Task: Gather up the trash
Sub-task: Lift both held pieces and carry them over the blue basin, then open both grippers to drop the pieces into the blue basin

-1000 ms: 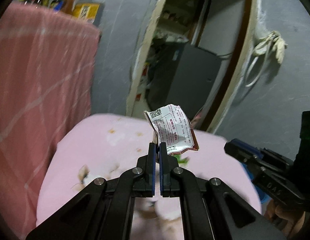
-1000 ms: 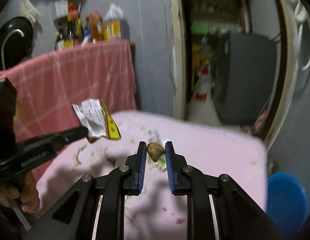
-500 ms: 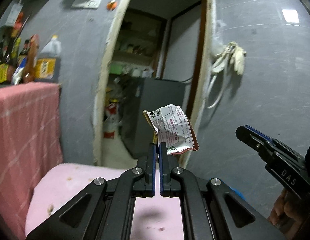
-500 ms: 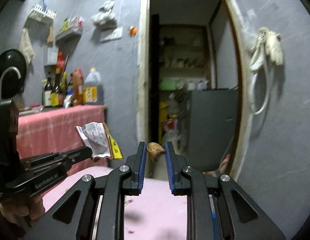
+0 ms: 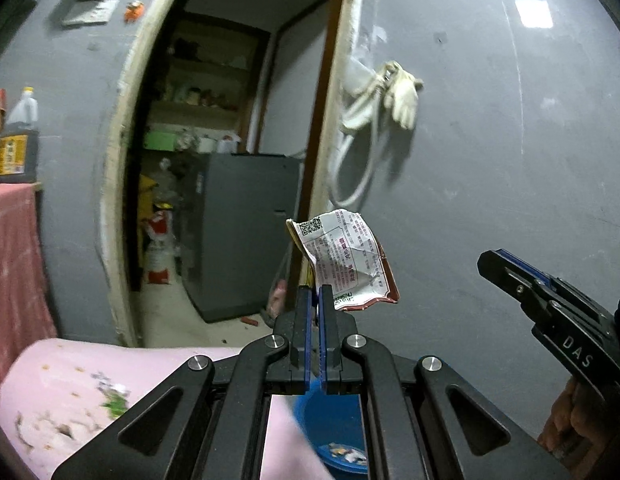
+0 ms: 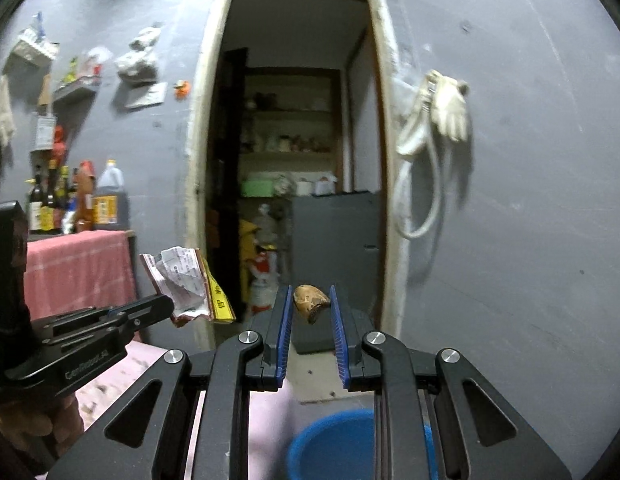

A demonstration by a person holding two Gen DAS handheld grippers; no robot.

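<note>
Clearly, two pieces of trash are held aloft. At the left of the right-wrist view, the left gripper is seen pinching a crumpled snack wrapper by its lower edge; in its own view the left gripper has its jaws pressed almost together on that wrapper, which stands up at frame centre. The wrapper is judged light, thin and floppy, so an edge pinch suffices, though it could slip or tear. Toward the centre of the right-wrist view, the right gripper is closed partway on a small brown scrap, perhaps a shell or peel, held at its flanks; it is judged light, stiff and possibly brittle, so gentle pressure is advised. At the bottom of both views a blue bin is visible beside the pink tablecloth. Compared with a second ago, both grippers have been raised and swung off the table toward the bin, with grips unchanged.
</note>
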